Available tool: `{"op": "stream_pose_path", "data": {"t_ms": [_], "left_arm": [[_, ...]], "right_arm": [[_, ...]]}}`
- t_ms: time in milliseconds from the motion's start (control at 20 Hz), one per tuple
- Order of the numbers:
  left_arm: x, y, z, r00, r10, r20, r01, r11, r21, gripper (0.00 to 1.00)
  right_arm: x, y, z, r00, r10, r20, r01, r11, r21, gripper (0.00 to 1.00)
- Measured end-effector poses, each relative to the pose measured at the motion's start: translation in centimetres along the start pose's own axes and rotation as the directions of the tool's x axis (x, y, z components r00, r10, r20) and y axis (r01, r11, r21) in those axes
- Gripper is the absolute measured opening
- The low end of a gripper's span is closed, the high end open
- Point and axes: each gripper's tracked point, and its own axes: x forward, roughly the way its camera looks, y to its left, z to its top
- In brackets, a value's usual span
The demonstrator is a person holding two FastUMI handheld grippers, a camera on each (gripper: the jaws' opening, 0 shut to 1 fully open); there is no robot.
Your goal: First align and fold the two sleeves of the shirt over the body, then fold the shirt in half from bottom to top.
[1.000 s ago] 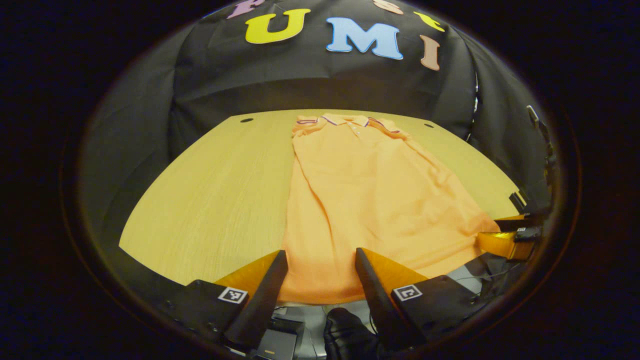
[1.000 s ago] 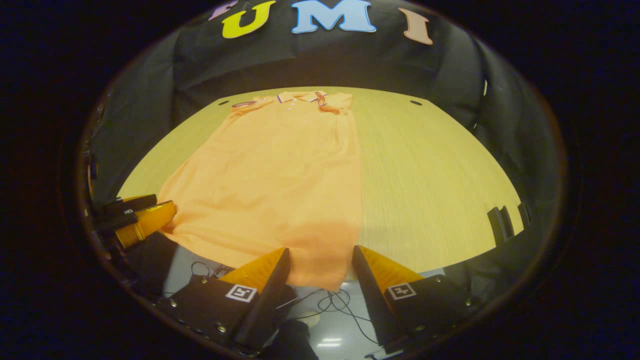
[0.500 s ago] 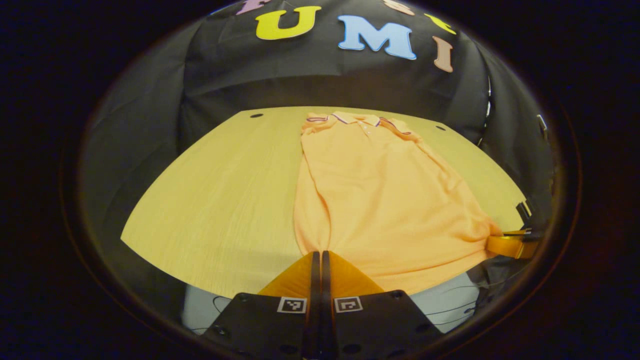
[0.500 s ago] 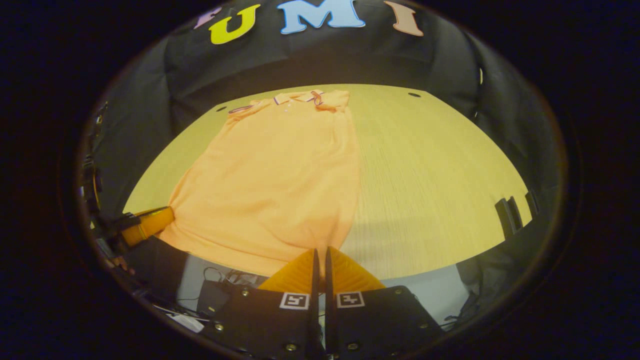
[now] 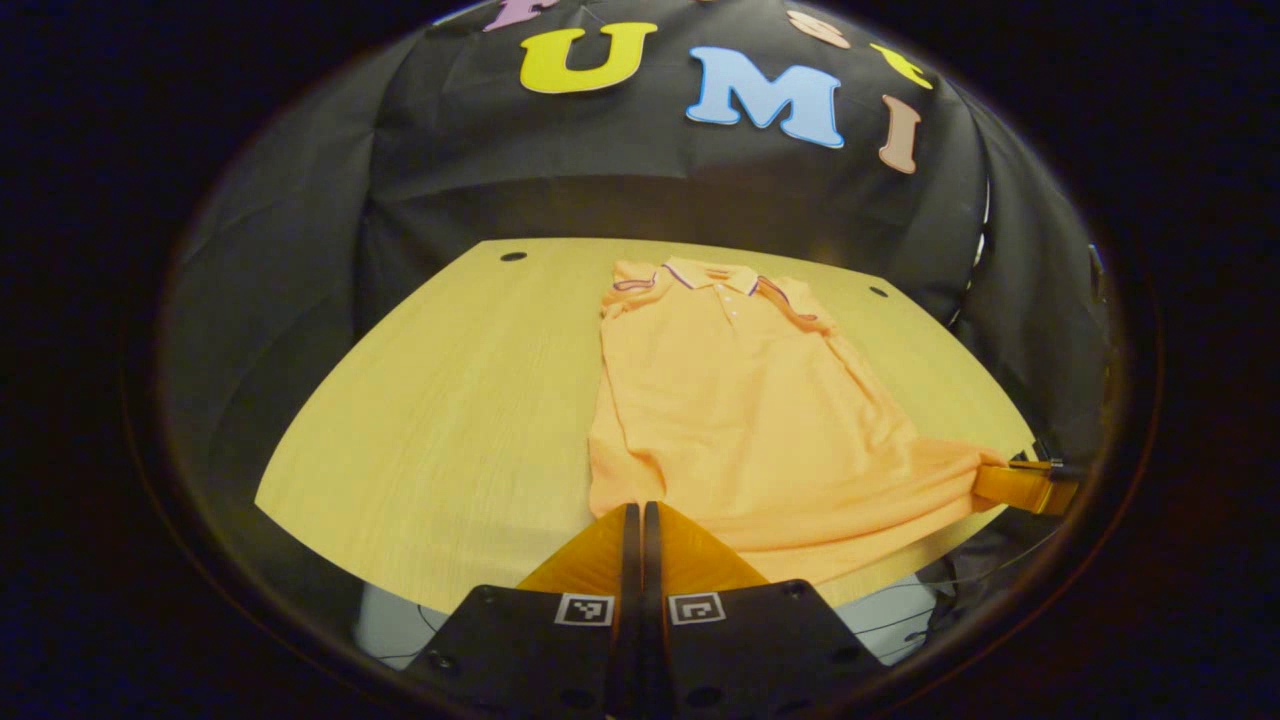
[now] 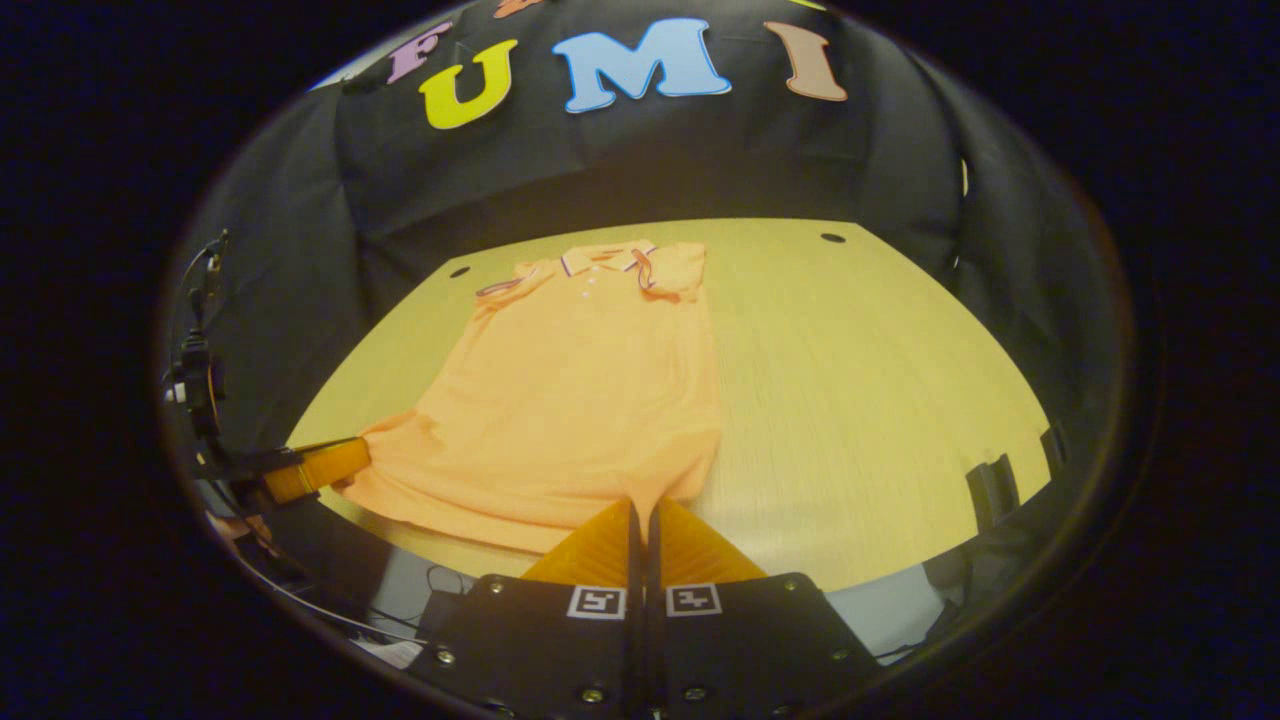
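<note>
The orange polo shirt [image 5: 740,400] lies on the wooden table [image 5: 440,400], collar [image 5: 712,275] at the far end, in the upper centre of the left gripper view. Both sleeves sit folded in over the body; the outline is a narrow panel.

Change noted: one second ago both sets of tongs stood wide apart at the shirt's near hem. Half a second ago they had closed. Now the left gripper [image 5: 637,512] is closed on the hem's corner at bottom centre of its view, fingers pressed together with cloth pinched between them. The right gripper [image 6: 640,508] does the same at the opposite hem corner, bottom centre of the right gripper view. Each gripper also appears in the other's view: the right one at the right edge [image 5: 1025,487], the left one at the left edge [image 6: 315,468], both with cloth drawn to their tips.

Since the previous frame the hem [image 6: 520,505] has lifted and moved inward from the table's near edge; the cloth between the two corners now bunches into ridges.

Assessment: the sleeve stage appears complete, and the bottom-to-top fold is under way at its start. The hem corners need to travel evenly toward the collar; uneven travel risks a skewed fold.
</note>
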Motion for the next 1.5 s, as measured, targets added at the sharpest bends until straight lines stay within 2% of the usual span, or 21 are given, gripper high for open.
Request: {"op": "stream_pose_path", "data": {"t_ms": [250, 600, 1100, 1500], "left_arm": [[1.2, -1.7, 5.2, 0.998, -0.055, 0.033, 0.053, 0.997, 0.050, 0.06], [6.2, -1.3, 11.4, 0.997, -0.056, 0.061, 0.056, 0.998, -0.002, 0.06], [13.8, -1.5, 19.0, 0.989, -0.133, 0.068, 0.137, 0.988, -0.067, 0.06], [20.8, -0.2, 26.0, 0.986, -0.134, 0.098, 0.141, 0.988, -0.068, 0.06]], "right_arm": [[0.2, -0.7, 4.8, 0.998, -0.030, 0.054, 0.031, 0.999, -0.019, 0.00], [3.5, -1.5, 10.6, 0.996, -0.041, 0.081, 0.039, 0.999, 0.026, 0.00], [10.3, -1.2, 18.6, 0.990, -0.088, 0.106, 0.087, 0.996, 0.015, 0.00], [16.1, -0.9, 24.8, 0.984, -0.124, 0.131, 0.127, 0.992, -0.014, 0.00]]}}
